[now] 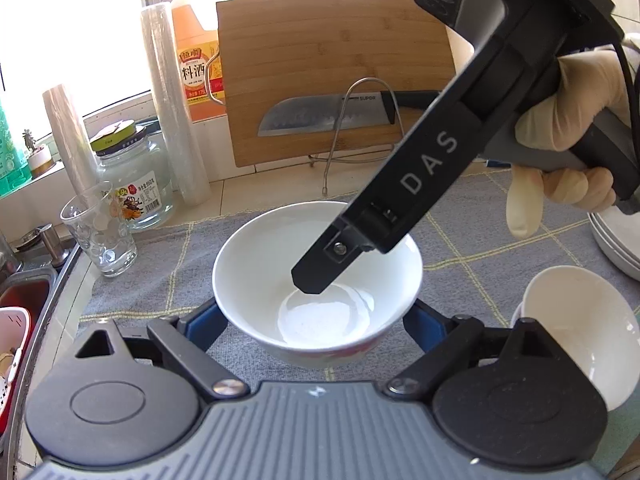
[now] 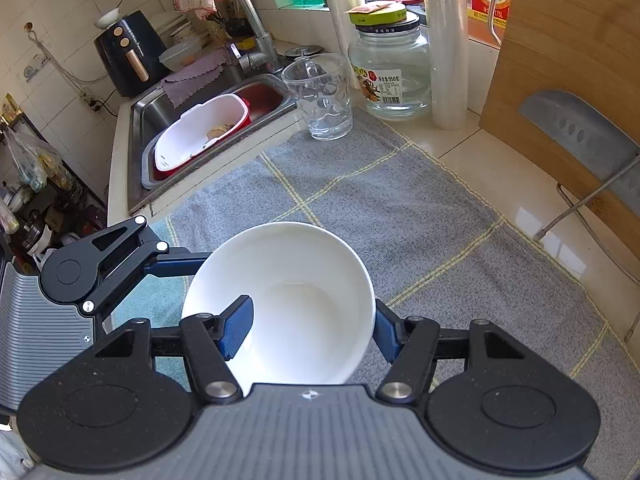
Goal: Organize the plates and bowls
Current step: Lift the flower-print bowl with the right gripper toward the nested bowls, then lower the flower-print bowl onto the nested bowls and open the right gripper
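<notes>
The white bowl (image 1: 316,280) sits on the grey checked cloth (image 1: 460,216), between the spread blue fingers (image 1: 202,320) of the left gripper (image 1: 316,322); whether those pads touch its wall cannot be told. The right gripper (image 2: 310,326) is clamped on the bowl's wall, one blue pad (image 2: 237,326) inside the rim and the other outside. A second white bowl (image 1: 588,332) lies tilted at near right, just below stacked plates (image 1: 612,244).
</notes>
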{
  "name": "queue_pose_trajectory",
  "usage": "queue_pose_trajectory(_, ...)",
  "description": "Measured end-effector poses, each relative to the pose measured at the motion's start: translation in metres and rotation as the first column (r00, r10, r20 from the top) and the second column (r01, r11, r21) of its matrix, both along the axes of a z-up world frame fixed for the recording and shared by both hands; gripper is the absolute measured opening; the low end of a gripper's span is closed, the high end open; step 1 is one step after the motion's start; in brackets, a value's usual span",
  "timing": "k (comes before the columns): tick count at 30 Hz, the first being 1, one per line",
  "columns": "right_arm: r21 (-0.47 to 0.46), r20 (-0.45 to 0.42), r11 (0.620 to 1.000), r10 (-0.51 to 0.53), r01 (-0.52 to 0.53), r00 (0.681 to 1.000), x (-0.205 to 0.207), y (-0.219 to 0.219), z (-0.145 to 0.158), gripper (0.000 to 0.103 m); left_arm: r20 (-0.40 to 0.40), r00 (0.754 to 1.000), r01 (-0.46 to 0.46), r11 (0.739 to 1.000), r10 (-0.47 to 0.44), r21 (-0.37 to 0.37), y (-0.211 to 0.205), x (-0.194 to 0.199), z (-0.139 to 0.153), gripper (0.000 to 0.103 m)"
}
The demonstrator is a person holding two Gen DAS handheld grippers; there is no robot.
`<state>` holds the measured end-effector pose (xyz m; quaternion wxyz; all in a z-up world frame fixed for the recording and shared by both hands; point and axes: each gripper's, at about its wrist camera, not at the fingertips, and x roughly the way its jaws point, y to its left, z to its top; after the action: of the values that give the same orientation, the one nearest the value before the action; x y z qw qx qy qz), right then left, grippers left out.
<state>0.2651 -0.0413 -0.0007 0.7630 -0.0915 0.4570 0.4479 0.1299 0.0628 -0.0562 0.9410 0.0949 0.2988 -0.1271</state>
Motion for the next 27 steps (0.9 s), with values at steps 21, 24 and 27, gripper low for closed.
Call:
queue_pose_trajectory(21, 0.031, 0.052, 0.994, -0.108, 0.107, 0.993, -0.078, -0.061, 0.031, 0.069, 0.024, 0.992, 0.125, 0.991, -0.124, -0.041, -0.033, -0.065, 0.031, 0.093)
queue_pose_trajectory(24, 0.030, 0.055, 0.991, -0.128, 0.127, 0.990, -0.086, -0.070, 0.032, 0.069, 0.025, 0.989, 0.149, 0.988, -0.148, -0.040, -0.040, -0.070, 0.032, 0.093)
queue_pose_trajectory(27, 0.030, 0.054, 0.989, -0.147, 0.146, 0.988, -0.093, -0.080, 0.031, 0.069, 0.022, 0.985, 0.173, 0.984, -0.172, -0.038, -0.047, -0.073, 0.032, 0.093)
